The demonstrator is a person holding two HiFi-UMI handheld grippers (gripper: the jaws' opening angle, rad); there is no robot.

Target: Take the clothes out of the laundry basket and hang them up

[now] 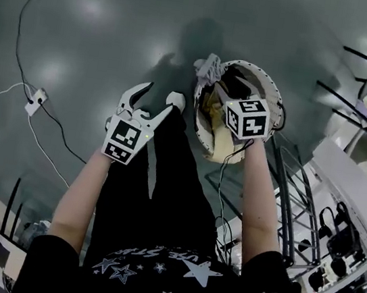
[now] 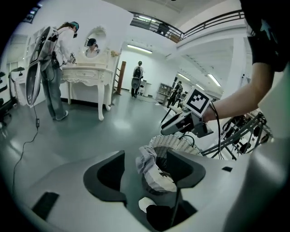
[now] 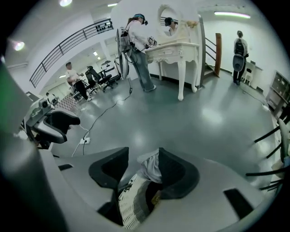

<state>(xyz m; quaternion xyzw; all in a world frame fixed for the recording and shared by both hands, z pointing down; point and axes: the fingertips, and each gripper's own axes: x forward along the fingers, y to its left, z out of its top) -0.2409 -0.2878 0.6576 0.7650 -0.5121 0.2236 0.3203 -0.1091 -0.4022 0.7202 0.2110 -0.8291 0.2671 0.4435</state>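
A round white laundry basket (image 1: 273, 94) stands on the grey floor. A grey cloth (image 1: 209, 68) hangs over its far-left rim, and cream clothes (image 1: 222, 141) lie inside. My left gripper (image 1: 160, 95) is open over bare floor, just left of the basket. My right hand is over the basket; its marker cube (image 1: 248, 116) hides the jaws in the head view. In the left gripper view the open left gripper (image 2: 145, 154) frames the grey cloth (image 2: 146, 161) and the basket (image 2: 181, 144). In the right gripper view the right gripper (image 3: 143, 152) stands open above the grey cloth (image 3: 152, 168), and nothing is gripped.
A metal drying rack (image 1: 296, 214) stands right of the basket. A power strip (image 1: 34, 101) with cables lies on the floor at the left. My own black-clad legs (image 1: 156, 193) are below the grippers. A white dressing table (image 2: 86, 74) and people stand farther off.
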